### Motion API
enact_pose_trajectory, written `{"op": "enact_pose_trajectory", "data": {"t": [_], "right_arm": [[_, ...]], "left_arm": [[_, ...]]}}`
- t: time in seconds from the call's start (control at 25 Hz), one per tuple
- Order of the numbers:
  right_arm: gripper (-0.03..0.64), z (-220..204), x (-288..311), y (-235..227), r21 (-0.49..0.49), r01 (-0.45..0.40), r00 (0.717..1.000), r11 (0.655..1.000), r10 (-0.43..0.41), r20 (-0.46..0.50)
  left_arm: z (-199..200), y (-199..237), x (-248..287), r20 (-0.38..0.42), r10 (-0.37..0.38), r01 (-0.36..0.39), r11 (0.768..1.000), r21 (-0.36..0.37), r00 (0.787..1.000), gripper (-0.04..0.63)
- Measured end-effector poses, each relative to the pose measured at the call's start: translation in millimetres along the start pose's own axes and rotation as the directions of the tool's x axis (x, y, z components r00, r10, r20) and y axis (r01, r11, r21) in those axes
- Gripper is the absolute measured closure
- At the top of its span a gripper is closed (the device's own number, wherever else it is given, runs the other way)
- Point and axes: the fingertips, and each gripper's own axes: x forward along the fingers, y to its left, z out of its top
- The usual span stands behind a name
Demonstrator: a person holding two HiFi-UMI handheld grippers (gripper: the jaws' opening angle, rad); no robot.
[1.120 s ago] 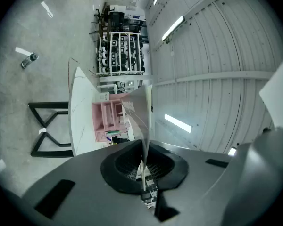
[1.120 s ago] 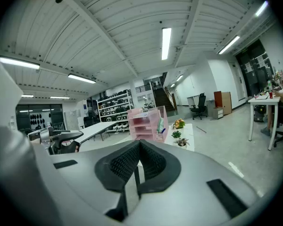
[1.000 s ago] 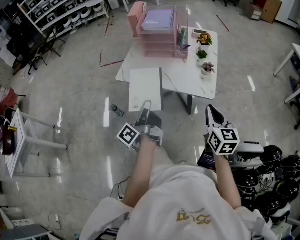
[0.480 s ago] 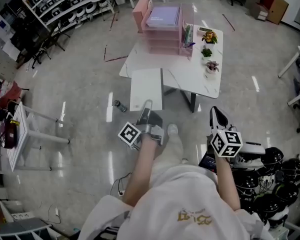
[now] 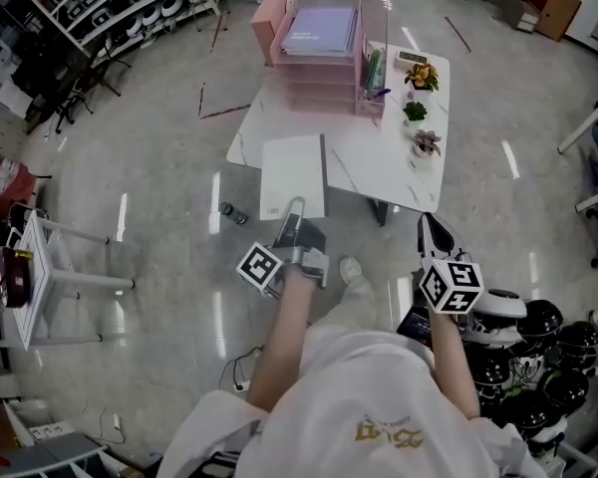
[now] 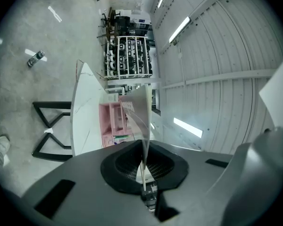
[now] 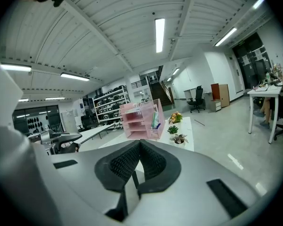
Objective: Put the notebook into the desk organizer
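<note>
Floor (image 5: 159, 217): glossy grey; white table (image 5: 379, 162) holds pink organizer (image 5: 314, 93).
Left gripper (image 5: 295, 207): clamped on white notebook (image 5: 293, 175).
Right gripper (image 5: 426, 223): jaws together, empty.

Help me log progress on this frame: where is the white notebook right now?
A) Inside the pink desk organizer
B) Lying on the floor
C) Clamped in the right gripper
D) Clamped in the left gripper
D: in the left gripper view the left gripper is shut on the edge of the notebook, and the head view shows it held short of the desk organizer.
</note>
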Motion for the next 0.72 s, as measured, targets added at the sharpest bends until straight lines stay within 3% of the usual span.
{"op": "enact_pose_trajectory", "data": {"t": [0.44, 0.72], "right_arm": [[0.607, 48.4, 135.5, -40.0, -0.031, -0.016, 0.999, 0.999, 0.015, -0.033], [0.607, 59.6, 191.7, -53.7, -0.033, -0.014, 0.998, 0.999, 0.012, -0.062]], "left_arm": [[42.4, 28.9, 137.3, 0.020, 0.020, -0.021, 0.999, 0.028, 1.000, 0.571], [64.3, 56.7, 189.4, 0.023, 0.063, -0.064, 0.997, 0.033, 0.998, 0.571]]}}
